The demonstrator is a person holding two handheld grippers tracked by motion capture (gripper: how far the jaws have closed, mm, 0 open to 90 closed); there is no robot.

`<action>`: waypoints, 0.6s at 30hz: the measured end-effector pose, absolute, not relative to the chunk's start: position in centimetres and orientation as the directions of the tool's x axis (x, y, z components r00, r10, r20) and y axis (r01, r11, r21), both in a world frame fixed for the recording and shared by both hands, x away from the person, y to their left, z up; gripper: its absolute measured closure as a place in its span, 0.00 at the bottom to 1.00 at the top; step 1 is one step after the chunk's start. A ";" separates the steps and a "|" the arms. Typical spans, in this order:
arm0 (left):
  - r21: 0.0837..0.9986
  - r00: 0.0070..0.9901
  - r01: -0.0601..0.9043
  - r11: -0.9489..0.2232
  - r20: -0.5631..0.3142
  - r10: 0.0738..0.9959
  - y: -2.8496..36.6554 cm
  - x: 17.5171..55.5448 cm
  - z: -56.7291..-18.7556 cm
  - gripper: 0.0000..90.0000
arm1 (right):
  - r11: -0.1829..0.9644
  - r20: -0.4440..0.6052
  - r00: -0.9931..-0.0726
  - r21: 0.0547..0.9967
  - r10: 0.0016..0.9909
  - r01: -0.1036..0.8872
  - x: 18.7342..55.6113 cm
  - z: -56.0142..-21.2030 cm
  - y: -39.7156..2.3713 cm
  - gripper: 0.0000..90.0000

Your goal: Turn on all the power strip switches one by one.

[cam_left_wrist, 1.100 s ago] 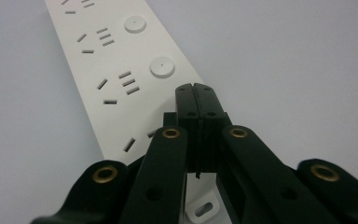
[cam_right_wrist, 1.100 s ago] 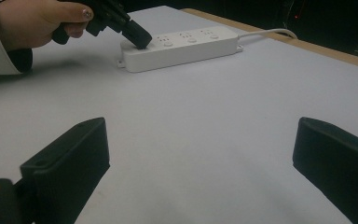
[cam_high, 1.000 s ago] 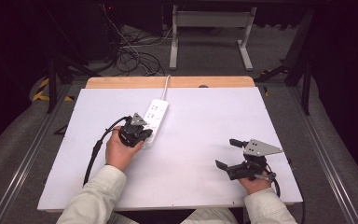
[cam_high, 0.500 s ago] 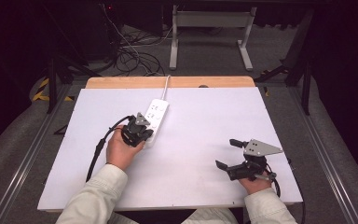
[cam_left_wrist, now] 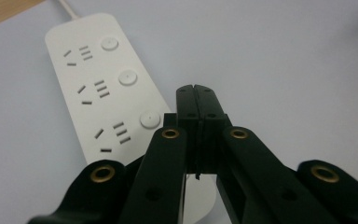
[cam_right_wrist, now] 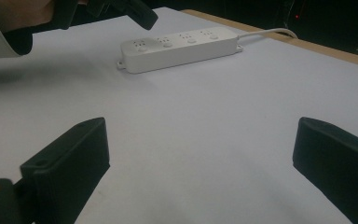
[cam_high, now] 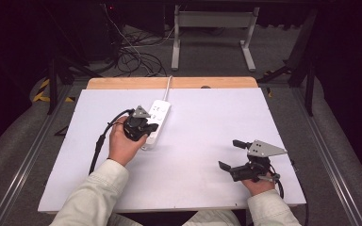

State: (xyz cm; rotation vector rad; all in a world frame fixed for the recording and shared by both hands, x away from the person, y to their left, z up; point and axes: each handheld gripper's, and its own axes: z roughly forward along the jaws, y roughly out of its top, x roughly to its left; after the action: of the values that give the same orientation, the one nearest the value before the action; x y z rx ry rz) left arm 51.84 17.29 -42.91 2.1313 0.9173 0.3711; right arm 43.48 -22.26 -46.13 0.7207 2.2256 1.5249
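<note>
A white power strip [cam_high: 156, 119] lies on the white table top, its cord running off the far edge. Its row of sockets and round buttons shows in the left gripper view [cam_left_wrist: 103, 88]. My left gripper [cam_high: 150, 128] hovers over the strip's near end with its jaws shut and nothing between them; the tips [cam_left_wrist: 196, 93] sit just right of the nearest button. My right gripper [cam_high: 230, 154] rests at the near right of the table, jaws wide open and empty. From the right gripper view the strip [cam_right_wrist: 182, 47] lies far ahead.
The white board [cam_high: 207, 122] covers a wooden table whose far edge [cam_high: 122, 83] shows bare. Black cables [cam_high: 136, 59] and a metal stand [cam_high: 212, 23] are on the floor beyond. The left gripper's cable [cam_high: 99, 141] trails along the board's left side.
My left gripper has moved a little forward and right along the power strip's near end. The right gripper has stayed still.
</note>
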 end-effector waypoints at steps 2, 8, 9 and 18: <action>0.746 0.702 0.498 -0.442 -0.048 0.711 17.4 52.3 -42.6 1.00 | 0.292 0.001 -0.810 0.933 0.586 0.212 43.4 -46.1 -22.3 0.05; 0.766 0.703 0.477 -0.431 -0.038 0.711 17.5 53.5 -42.8 1.00 | 0.288 0.002 -0.811 0.935 0.585 0.209 43.5 -46.1 -22.3 0.05; 0.768 0.701 0.477 -0.428 -0.039 0.712 17.4 53.6 -42.9 1.00 | 0.287 0.001 -0.812 0.935 0.584 0.208 43.5 -46.1 -22.3 0.05; 0.721 0.685 0.518 -0.460 -0.028 0.728 17.2 54.9 -44.7 1.00 | 0.281 0.003 -0.816 0.938 0.579 0.203 43.4 -46.0 -22.4 0.05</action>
State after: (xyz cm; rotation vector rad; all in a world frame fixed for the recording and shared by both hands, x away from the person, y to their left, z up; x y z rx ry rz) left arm 54.87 17.25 -44.70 2.1664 0.9515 0.3699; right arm 43.38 -22.41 -46.04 0.7097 2.2179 1.5467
